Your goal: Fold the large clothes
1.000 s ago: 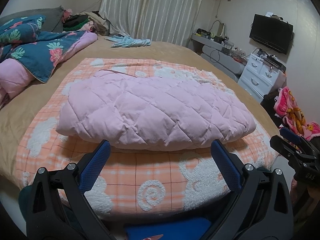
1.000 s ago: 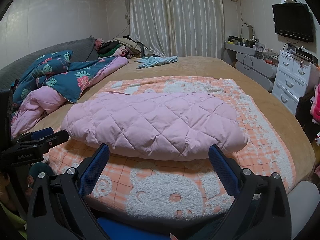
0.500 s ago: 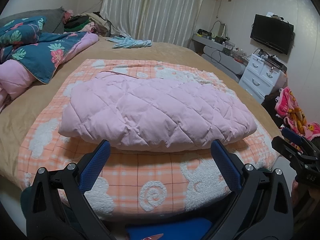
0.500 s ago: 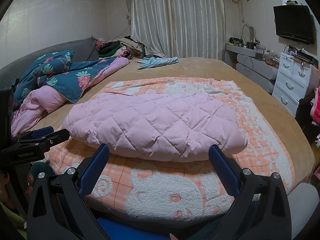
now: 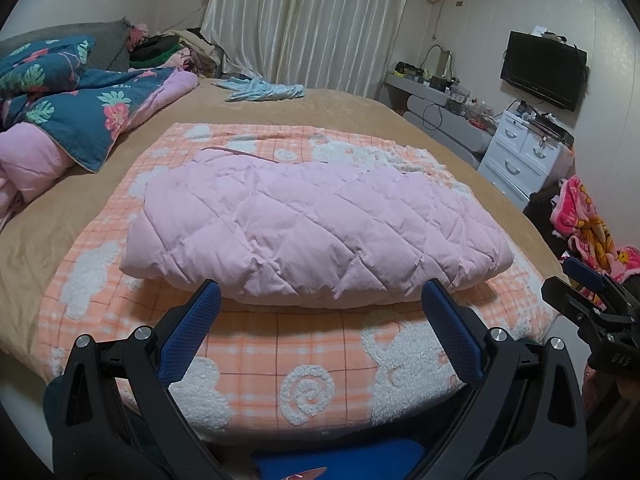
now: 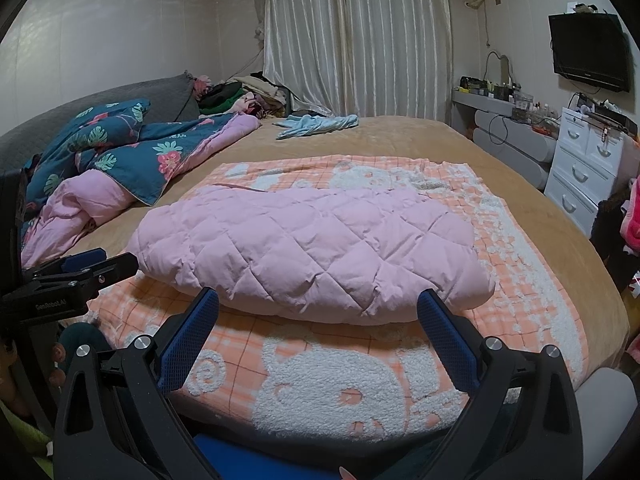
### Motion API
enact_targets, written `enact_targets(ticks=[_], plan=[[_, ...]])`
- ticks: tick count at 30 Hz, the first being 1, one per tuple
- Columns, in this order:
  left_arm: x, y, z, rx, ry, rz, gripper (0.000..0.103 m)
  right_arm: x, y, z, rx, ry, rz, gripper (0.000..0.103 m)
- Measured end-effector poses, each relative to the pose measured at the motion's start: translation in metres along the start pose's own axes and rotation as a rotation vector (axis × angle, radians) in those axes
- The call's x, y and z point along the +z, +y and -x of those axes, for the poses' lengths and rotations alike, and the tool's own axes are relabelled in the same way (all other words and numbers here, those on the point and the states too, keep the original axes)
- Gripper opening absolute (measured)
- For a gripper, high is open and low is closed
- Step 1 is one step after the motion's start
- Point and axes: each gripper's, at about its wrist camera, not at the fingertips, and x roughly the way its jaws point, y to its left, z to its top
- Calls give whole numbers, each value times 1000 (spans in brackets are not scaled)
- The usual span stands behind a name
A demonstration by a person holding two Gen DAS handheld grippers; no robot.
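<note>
A pink quilted coat [image 5: 312,232] [image 6: 312,256] lies folded into a wide bundle on an orange checked blanket [image 5: 304,364] [image 6: 320,388] with white fleecy figures. My left gripper [image 5: 320,296] hovers open just short of the coat's near edge, nothing between its blue pads [image 5: 188,336]. My right gripper [image 6: 318,300] is also open and empty, at the same near edge. Each gripper shows in the other's view: the right gripper [image 5: 588,292] at the right border, the left gripper [image 6: 96,268] at the left border.
The blanket lies on a tan bed [image 5: 360,112]. A blue floral duvet [image 5: 80,116] is heaped at the left, a light blue garment [image 5: 260,90] lies at the far side. White drawers [image 5: 520,152] and a pink printed cloth [image 5: 580,224] stand right of the bed.
Both views have shifted slightly; the coat sits a little higher and to the right in the left wrist view. The coat has not moved and both grippers stay open.
</note>
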Motion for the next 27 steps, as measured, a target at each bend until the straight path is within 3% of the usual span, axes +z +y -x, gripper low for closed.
enact_targets(ticks=[27], plan=[[0, 3, 0, 8, -8, 7, 94, 0, 0, -2, -6, 1, 9, 99]])
